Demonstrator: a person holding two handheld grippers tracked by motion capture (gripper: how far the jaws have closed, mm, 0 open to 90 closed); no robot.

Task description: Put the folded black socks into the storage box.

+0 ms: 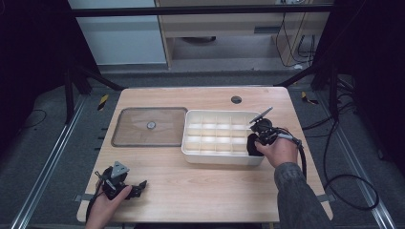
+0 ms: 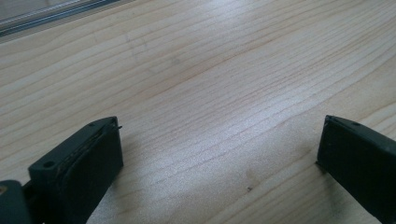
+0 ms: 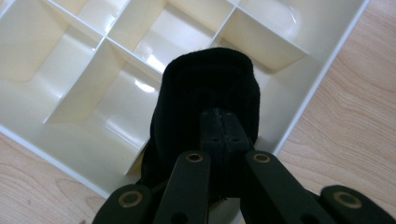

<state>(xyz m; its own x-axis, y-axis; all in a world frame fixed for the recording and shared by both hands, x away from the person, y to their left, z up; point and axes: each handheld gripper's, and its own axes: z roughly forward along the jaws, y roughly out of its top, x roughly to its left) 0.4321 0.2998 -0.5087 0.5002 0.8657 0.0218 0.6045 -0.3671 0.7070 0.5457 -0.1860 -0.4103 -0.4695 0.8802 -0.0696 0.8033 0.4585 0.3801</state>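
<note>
Wooden table [image 1: 191, 181]: your right fingers [image 3: 223, 126] pinch a black sock [image 3: 205, 93] over the tray's [image 1: 191, 136] near-right cell; left fingers [image 2: 210, 154] wide, idle.

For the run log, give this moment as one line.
right gripper: shut on black cloth, over white divided tray | left gripper: open, idle above table

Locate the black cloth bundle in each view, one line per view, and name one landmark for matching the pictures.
High view: the black cloth bundle sits right of centre, at the near right corner of the white divided tray, under the right gripper.
Left gripper view: not in it; bare wooden table between open jaws.
Right gripper view: centre, clamped in the shut jaws over the tray's compartments.
Shared landmark: the tray's near right corner.
</note>
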